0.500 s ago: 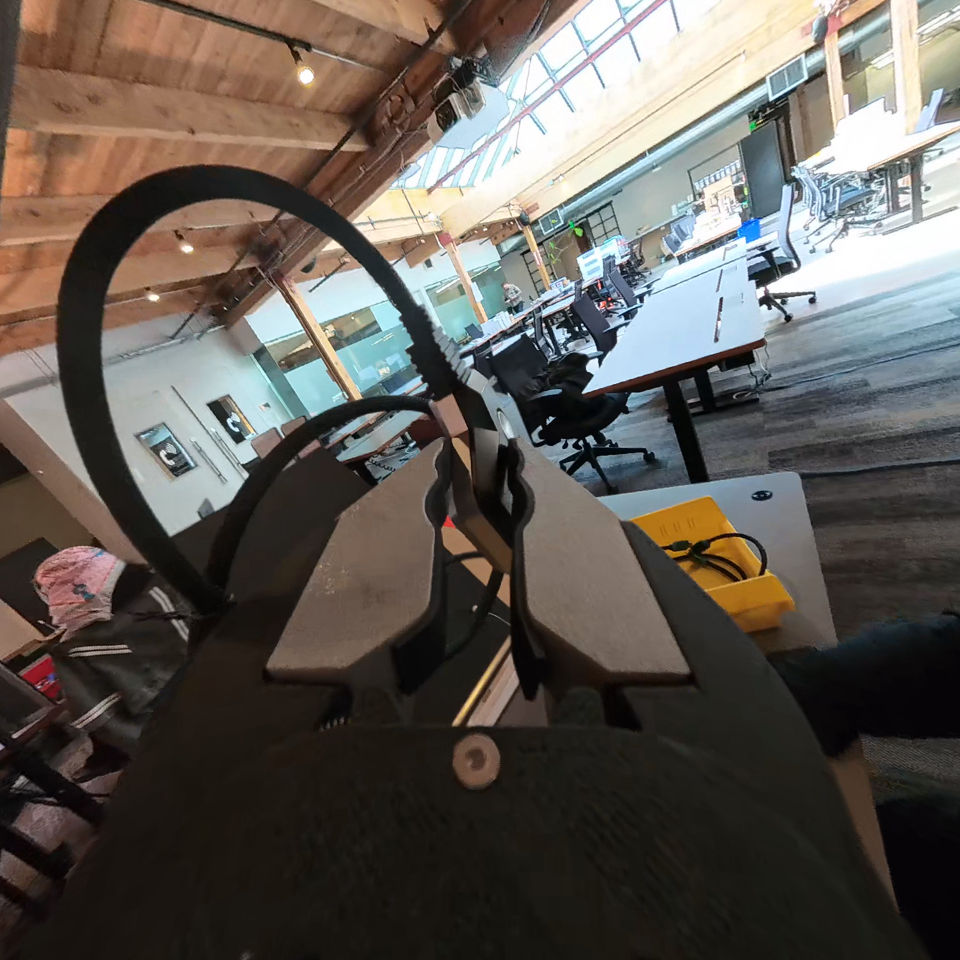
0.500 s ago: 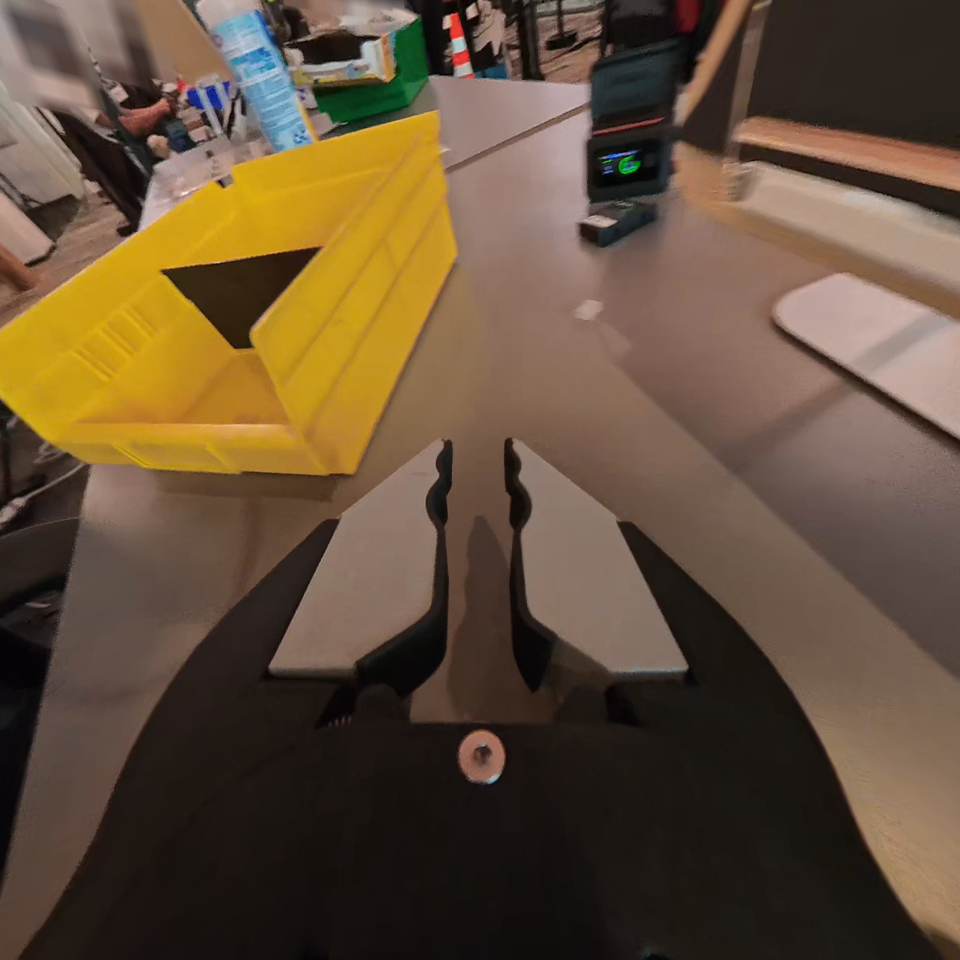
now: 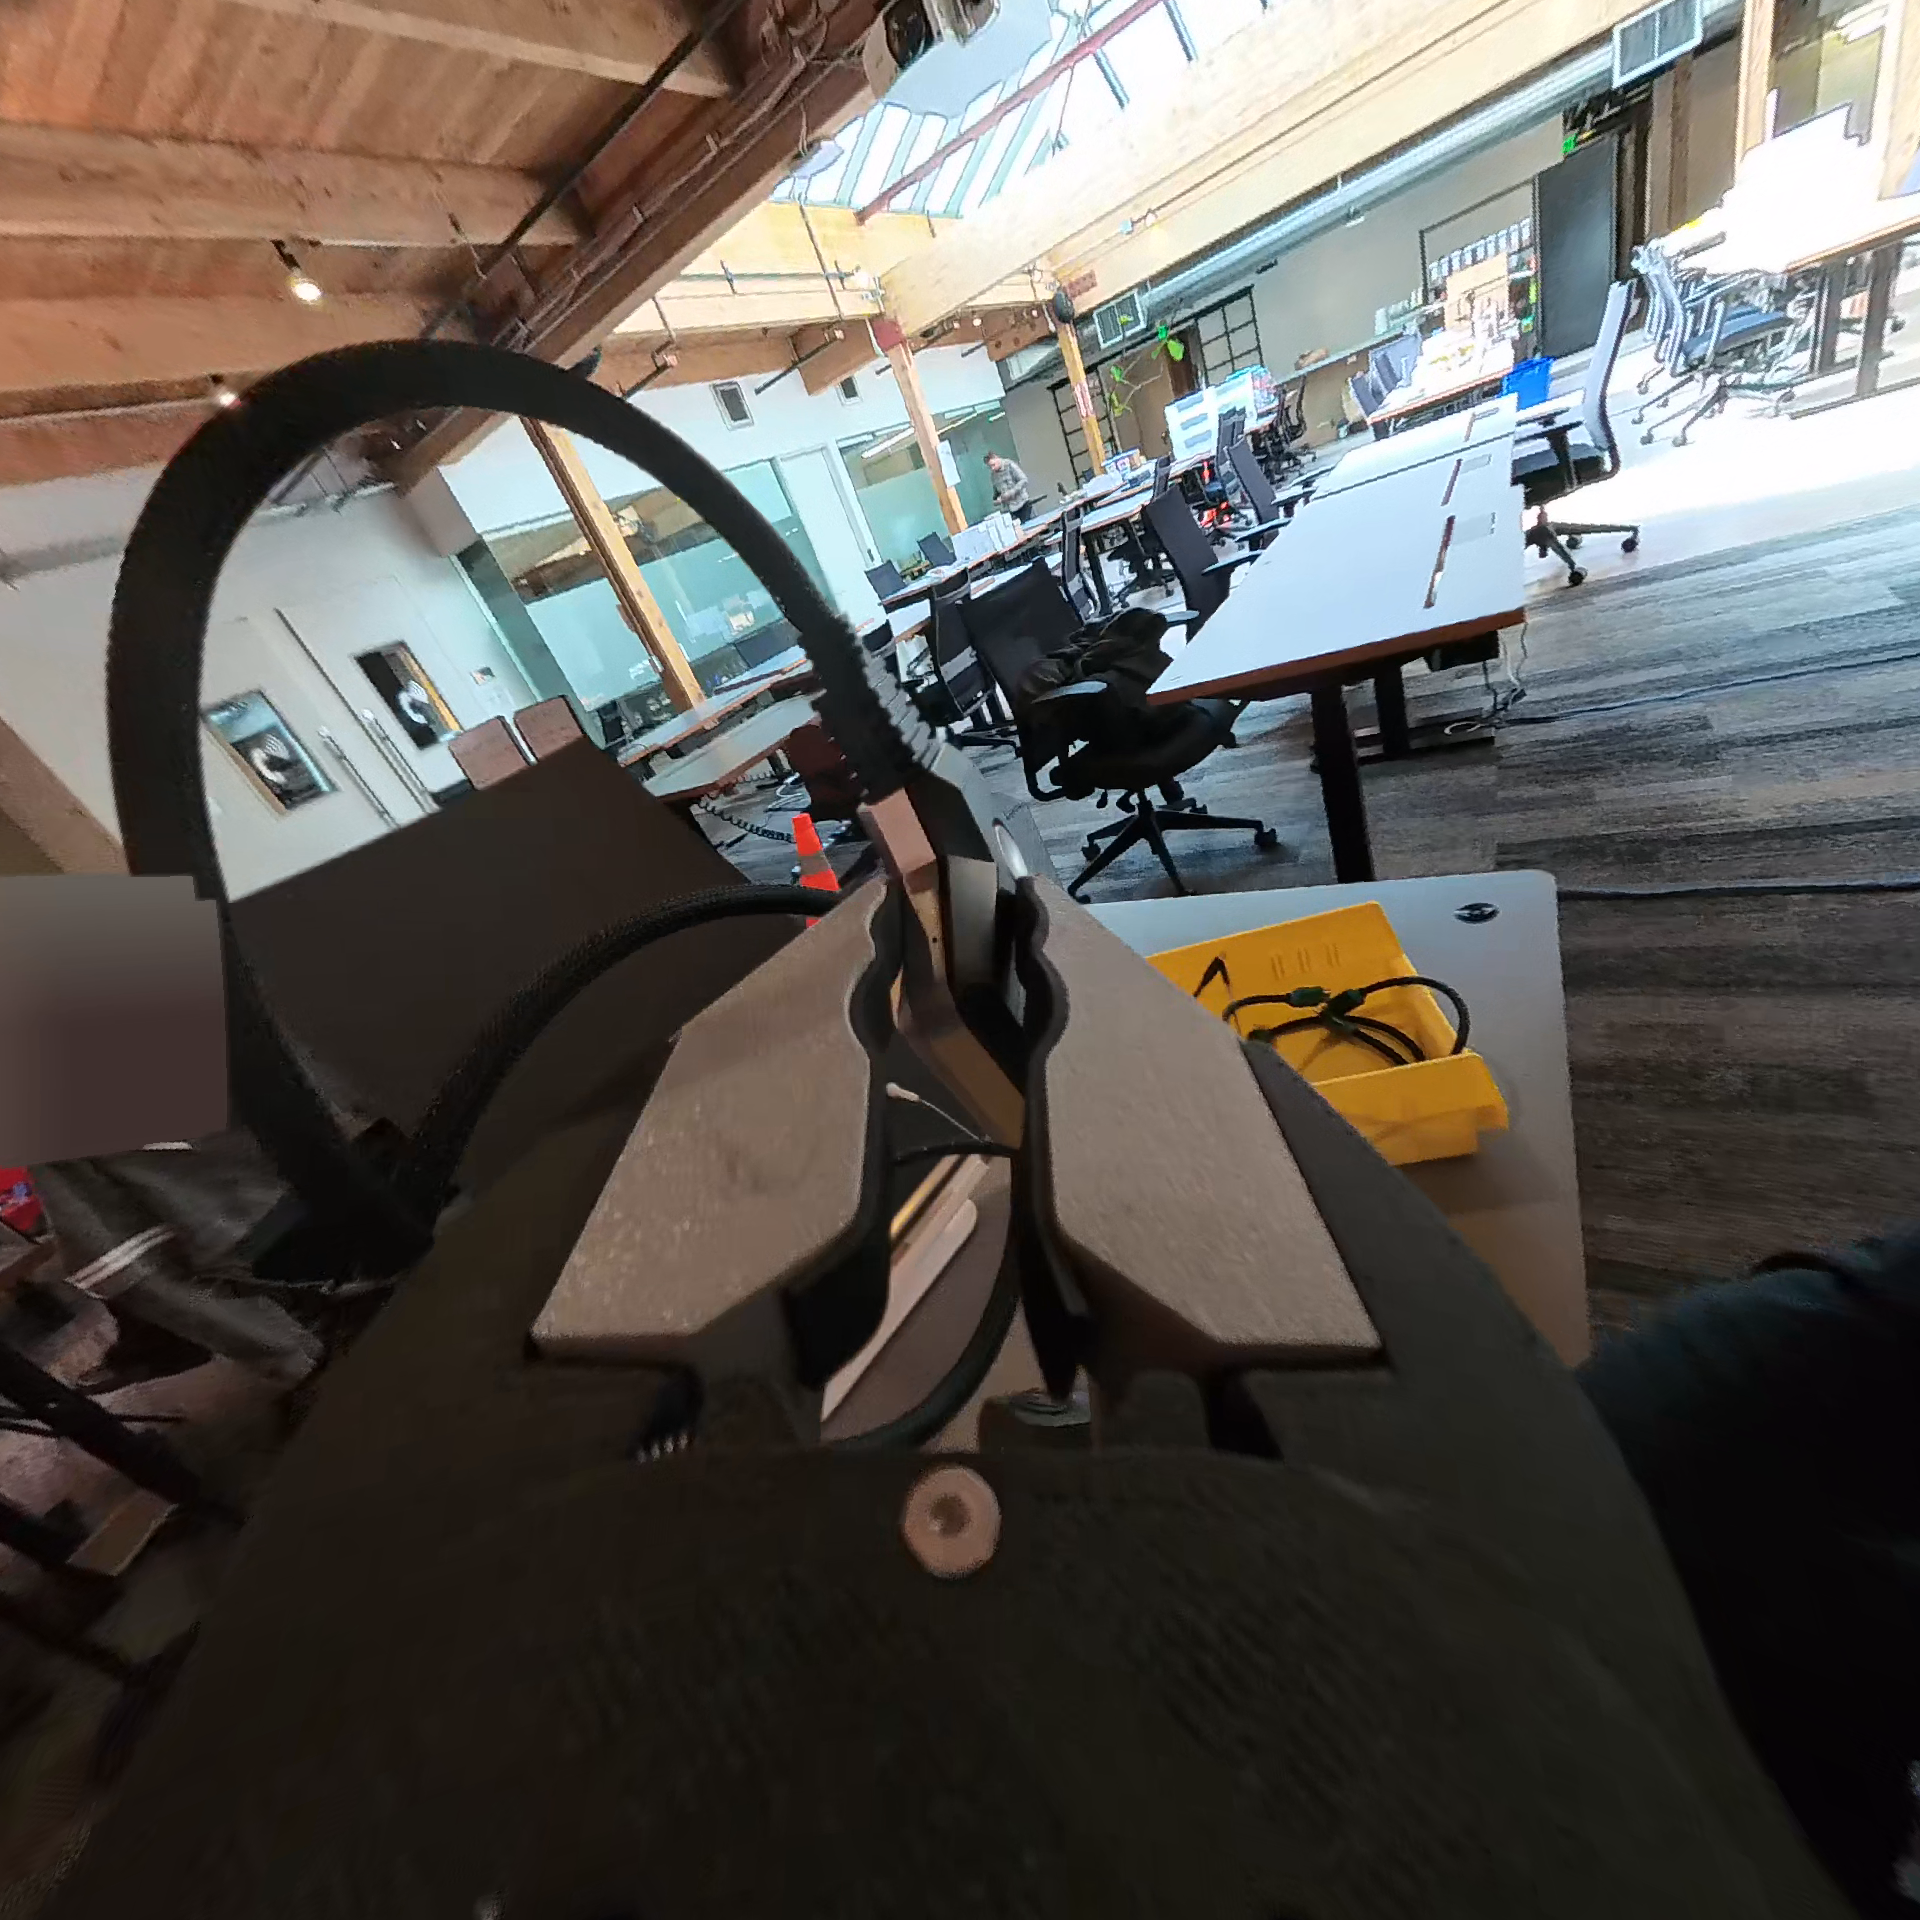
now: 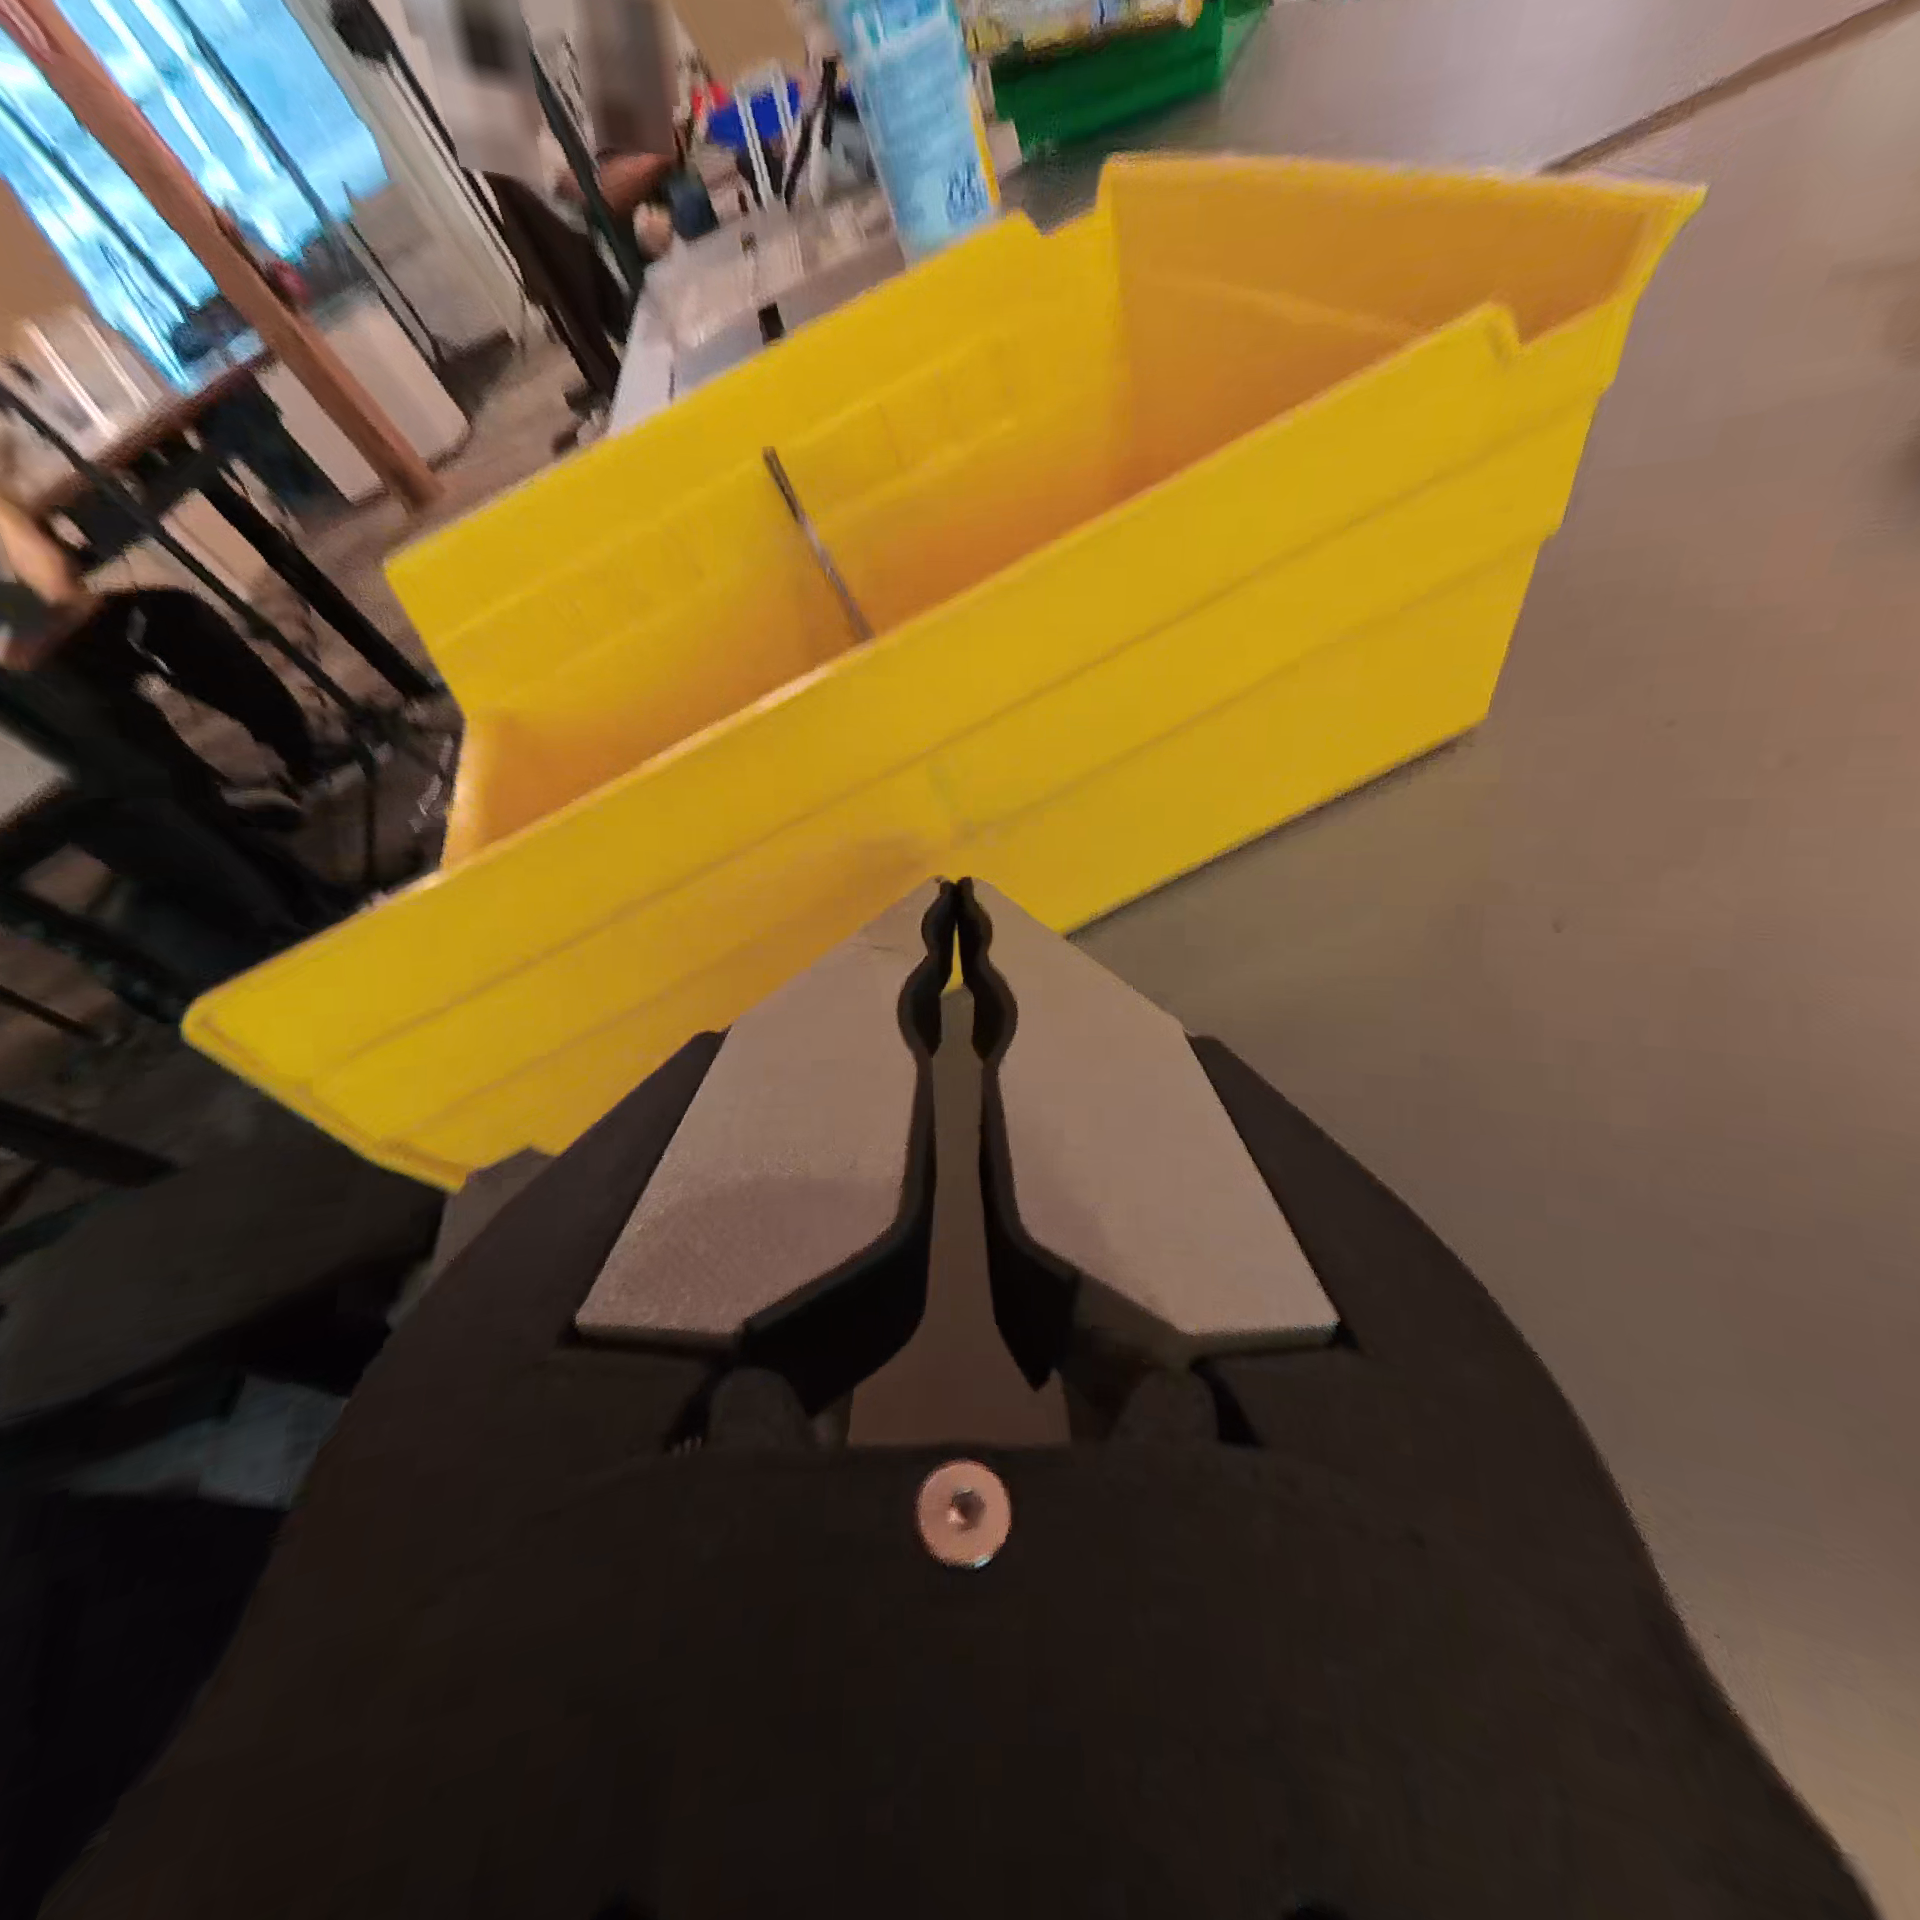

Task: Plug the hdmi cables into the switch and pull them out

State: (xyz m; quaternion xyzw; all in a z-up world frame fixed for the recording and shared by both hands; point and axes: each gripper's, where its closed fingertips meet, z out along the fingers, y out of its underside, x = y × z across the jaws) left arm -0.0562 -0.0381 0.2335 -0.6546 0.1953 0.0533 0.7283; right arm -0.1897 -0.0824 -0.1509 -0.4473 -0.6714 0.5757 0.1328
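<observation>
The grey table [image 4: 1558, 1039] is the largest surface, and it lies bare and free to the right of the yellow bin [image 4: 1039, 790], which stands near the table's left edge; beyond that edge the floor drops away. The right gripper [image 4: 956, 904] hovers just in front of the bin's near wall, its two fingers pressed together at the tips and holding nothing. The bin's inside is mostly hidden by its wall, and the whole view is blurred. In the left wrist view, the left gripper [image 3: 951, 966] is raised above the table and clamps a metal hdmi plug [image 3: 935, 914], tilted; its braided black cable [image 3: 312, 436] arches up and to the left of the plug. The switch cannot be made out.
</observation>
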